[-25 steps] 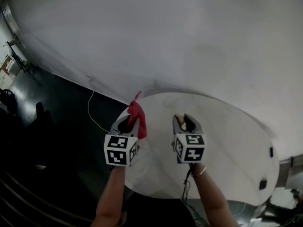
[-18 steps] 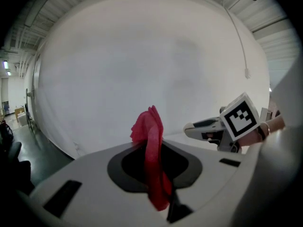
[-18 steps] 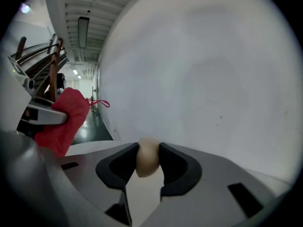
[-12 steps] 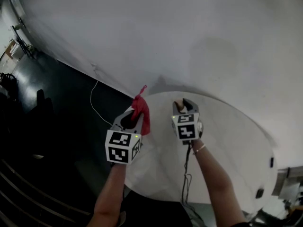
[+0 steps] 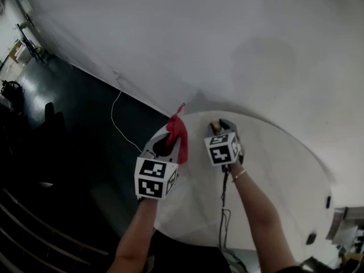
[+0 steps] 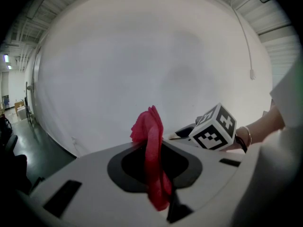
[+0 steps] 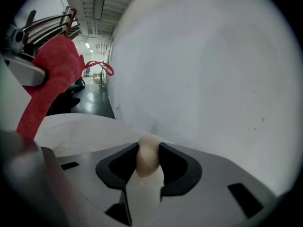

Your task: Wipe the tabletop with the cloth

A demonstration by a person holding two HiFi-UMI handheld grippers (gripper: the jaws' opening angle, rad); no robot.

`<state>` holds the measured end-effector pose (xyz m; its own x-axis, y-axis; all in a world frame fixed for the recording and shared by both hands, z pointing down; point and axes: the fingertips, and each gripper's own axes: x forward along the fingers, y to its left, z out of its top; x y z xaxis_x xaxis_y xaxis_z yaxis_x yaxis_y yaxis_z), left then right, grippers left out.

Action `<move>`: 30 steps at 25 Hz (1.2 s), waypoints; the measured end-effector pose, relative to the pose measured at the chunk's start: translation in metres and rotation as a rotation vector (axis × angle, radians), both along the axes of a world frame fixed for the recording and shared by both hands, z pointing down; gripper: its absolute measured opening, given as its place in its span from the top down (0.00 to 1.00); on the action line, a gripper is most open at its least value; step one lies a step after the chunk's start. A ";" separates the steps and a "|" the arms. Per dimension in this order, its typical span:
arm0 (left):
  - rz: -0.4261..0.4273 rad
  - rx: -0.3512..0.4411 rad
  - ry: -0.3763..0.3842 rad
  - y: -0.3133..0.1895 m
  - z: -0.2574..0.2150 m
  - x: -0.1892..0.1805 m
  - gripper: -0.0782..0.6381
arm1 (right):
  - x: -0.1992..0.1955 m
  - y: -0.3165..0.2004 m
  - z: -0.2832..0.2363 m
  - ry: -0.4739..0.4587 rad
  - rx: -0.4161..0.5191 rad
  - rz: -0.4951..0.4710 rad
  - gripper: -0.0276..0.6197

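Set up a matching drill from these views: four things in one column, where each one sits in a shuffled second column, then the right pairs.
Things
1. red cloth
2. cream rounded object
3. white cable
4. bracelet

Places
A. on the dark floor beside the round table
B. clamped in the right hand-held gripper
C. on the wrist behind the right hand-held gripper
D. clamped in the left hand-held gripper

Pairs: 1-D, 2-B, 3-A, 4-C
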<state>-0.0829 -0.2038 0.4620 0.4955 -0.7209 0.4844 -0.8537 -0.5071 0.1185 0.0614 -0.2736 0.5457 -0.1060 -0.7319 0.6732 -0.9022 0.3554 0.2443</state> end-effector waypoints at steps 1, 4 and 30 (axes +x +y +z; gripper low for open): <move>-0.004 -0.002 -0.003 -0.001 0.002 -0.001 0.81 | -0.001 -0.001 0.004 0.002 -0.007 -0.010 0.76; -0.012 -0.016 -0.005 -0.001 0.008 -0.005 0.81 | -0.003 -0.002 0.013 0.008 -0.020 -0.037 0.75; 0.015 -0.035 -0.002 -0.005 0.013 -0.005 0.81 | 0.000 0.011 0.003 -0.106 -0.029 0.009 0.66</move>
<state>-0.0874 -0.2087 0.4746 0.5055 -0.6959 0.5101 -0.8460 -0.5158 0.1347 0.0618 -0.2630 0.5485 -0.1714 -0.7135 0.6794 -0.9258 0.3525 0.1366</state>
